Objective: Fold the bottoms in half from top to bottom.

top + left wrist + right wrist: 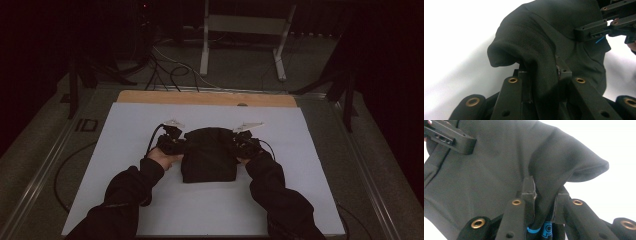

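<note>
Item one, left side: we list the left tongs (179, 143), held in the person's left hand (162, 157) at the left edge of a dark garment (209, 155). In the left gripper view the tongs (541, 72) stand nearly closed, their jaws pinching a thick fold of the cloth (541, 50), which bulges out to the left of the jaws.

Item two, centre: we list the garment itself, black, folded into a rough rectangle, lying near the middle of the white sheet (125, 140) that covers the worktop (150, 96). Its far corners are gathered where the two tongs grip it.

Item three, right side: we list the right tongs (239, 143), held in the person's right hand (245, 160) at the garment's right edge. In the right gripper view the tongs (544, 195) are likewise nearly closed, clamped on a fold of the cloth (499, 170) that puffs out to the right of the jaws.

Item four: dark sleeves (125, 195) enter from the near edge of the high view.
</note>
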Available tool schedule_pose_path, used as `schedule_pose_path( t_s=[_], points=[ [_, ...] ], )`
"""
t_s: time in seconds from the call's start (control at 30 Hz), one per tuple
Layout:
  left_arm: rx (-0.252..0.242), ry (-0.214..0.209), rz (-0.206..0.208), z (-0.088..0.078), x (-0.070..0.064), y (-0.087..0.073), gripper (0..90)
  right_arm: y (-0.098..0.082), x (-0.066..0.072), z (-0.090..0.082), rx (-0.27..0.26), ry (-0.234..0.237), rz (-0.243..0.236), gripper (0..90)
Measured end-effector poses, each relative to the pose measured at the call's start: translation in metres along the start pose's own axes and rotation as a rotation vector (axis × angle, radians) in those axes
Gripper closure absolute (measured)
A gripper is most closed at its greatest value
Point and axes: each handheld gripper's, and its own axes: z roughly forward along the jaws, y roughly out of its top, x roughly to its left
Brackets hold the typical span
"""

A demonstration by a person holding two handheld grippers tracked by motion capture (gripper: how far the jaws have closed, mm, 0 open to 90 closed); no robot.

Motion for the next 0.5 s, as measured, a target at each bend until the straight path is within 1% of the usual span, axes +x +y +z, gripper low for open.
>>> schedule_pose_path(
  t_s=[0.03, 0.1, 0.23, 0.3, 0.5],
  points=[
    [0.002, 0.004, 0.005, 0.001, 0.001, 0.000, 73.4, 0.001, 0.000, 0.002, 0.003, -0.004, -0.001, 76.8],
    [0.005, 0.006, 0.002, 0.004, 0.004, 0.001, 73.4, 0.001, -0.001, 0.005, 0.010, -0.016, -0.004, 76.7],
    [0.007, 0.011, -0.009, 0.008, 0.008, 0.002, 73.2, 0.003, -0.004, 0.010, 0.019, -0.023, -0.002, 76.6],
    [0.014, 0.018, -0.001, 0.010, 0.009, 0.003, 73.1, 0.003, -0.005, 0.012, 0.023, -0.029, 0.000, 76.6],
    [0.021, 0.021, 0.000, 0.018, 0.012, 0.006, 72.9, 0.003, -0.009, 0.018, 0.033, -0.043, 0.007, 76.4]
  ],
)
